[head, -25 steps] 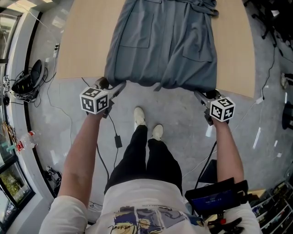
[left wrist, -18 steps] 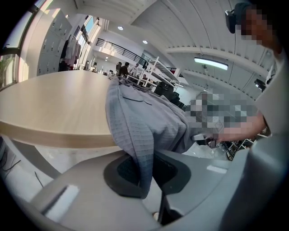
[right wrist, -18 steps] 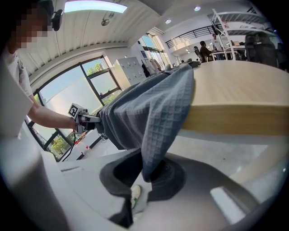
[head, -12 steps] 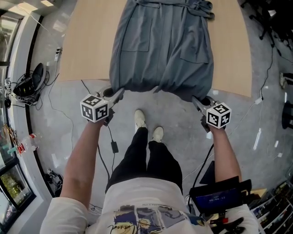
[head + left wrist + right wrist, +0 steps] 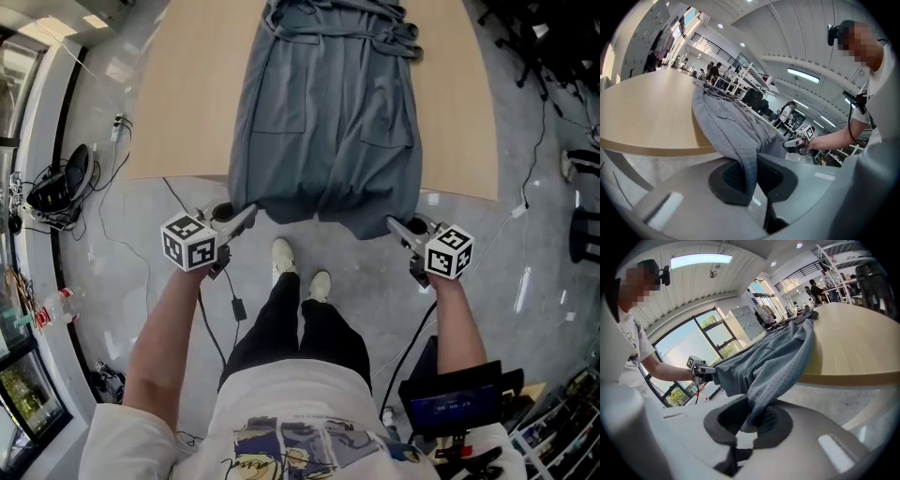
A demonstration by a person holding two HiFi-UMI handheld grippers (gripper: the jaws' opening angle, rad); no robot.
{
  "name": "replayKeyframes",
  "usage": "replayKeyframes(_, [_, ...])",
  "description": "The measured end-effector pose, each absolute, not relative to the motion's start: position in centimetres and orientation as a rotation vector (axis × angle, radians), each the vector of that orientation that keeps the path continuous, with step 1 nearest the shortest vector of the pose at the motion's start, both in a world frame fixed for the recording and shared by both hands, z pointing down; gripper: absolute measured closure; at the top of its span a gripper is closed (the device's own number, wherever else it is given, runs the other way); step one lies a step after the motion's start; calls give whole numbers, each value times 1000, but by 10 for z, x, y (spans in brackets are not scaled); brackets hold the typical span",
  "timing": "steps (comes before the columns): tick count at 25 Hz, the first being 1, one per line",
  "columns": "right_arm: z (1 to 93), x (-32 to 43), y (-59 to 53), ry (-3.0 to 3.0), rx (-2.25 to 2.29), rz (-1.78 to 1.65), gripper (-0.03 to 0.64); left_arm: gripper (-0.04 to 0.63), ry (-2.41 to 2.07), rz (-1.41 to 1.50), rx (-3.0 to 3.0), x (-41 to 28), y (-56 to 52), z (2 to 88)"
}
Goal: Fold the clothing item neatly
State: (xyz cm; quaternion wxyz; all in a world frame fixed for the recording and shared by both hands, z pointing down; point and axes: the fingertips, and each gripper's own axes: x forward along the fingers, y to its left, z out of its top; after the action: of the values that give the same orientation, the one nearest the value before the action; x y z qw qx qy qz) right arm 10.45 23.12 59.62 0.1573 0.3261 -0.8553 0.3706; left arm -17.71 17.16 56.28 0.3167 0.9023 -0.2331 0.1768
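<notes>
the soft, limp grey garment, perhaps a dress, is spread on the table, its overhanging hem corners clamped in the just-closed jaws of the left gripper and right gripper.

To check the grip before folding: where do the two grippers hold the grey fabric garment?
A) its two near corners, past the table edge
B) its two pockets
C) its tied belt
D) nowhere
A: left gripper and right gripper each pinch a near corner of the grey fabric garment, beyond the edge of the wooden table.
</notes>
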Motion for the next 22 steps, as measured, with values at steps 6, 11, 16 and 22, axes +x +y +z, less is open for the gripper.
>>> replayKeyframes(6, [546,90,237,-2564,847,1095,595,569,-479,373,2391,-171,187,528])
replayKeyframes(11, [504,87,234,-2641,795,1090,595,569,-383,304,2430,-165,188,489])
replayKeyframes(16, [466,92,220,-2716,792,1070,595,569,-307,237,2509,-160,177,447])
replayKeyframes(22, [419,98,195,-2812,823,993,595,569,-294,112,2562,-158,150,398])
